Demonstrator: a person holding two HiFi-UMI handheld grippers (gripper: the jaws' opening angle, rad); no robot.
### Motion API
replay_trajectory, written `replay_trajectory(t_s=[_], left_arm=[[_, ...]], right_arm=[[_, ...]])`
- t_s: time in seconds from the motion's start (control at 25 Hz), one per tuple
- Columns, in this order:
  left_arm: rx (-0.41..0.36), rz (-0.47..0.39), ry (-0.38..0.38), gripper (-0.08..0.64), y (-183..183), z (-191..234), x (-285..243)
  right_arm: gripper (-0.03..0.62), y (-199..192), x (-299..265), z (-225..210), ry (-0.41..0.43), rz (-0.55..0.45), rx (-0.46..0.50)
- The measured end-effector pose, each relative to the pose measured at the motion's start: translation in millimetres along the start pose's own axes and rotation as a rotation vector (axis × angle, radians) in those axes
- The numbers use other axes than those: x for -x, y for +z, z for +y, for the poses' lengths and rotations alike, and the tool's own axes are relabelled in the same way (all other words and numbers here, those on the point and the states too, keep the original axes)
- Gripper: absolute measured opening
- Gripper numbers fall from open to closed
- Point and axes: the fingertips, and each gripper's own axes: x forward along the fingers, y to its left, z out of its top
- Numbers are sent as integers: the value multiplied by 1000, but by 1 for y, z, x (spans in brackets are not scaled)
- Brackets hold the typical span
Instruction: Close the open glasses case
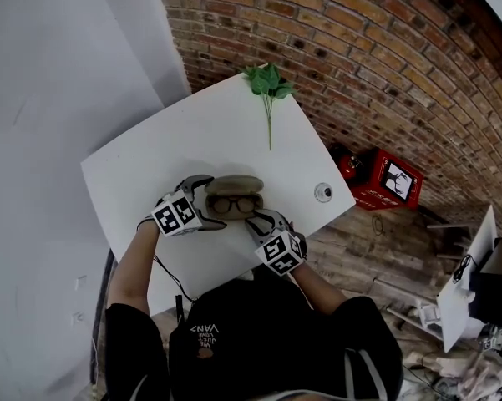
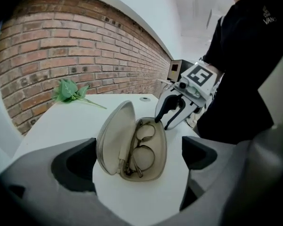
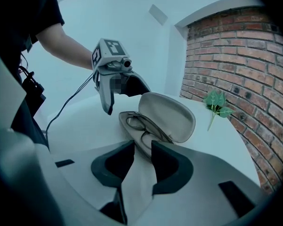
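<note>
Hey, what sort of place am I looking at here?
Probably an unfinished studio or workshop room indoors: a bare brick wall, a white table, and clutter with a red box on the wooden floor.

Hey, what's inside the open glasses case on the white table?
A folded pair of glasses lies in the lower shell of the glasses case. The raised lid holds nothing. Whatever is beneath the glasses is covered and cannot be seen.
</note>
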Motion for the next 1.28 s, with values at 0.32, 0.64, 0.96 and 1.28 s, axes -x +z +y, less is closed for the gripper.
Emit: replay_trajectory(t_s=[0.32,0.64,0.96,1.28], left_arm=[[-94,40,33,563,-9,-32,5],[-124,80,65,561,-18,-59,2],[-111,109,72,561,-31,-76,-5],[-104,132,79,561,-39,-83,-12]], right_arm=[[106,2,12,1,-39,-40,-94],[73,17,36,-11,-65,-177,-320],[37,13,32,-19,-97,-176,-362],[35,-6,17,-14,-75,-101,-362]])
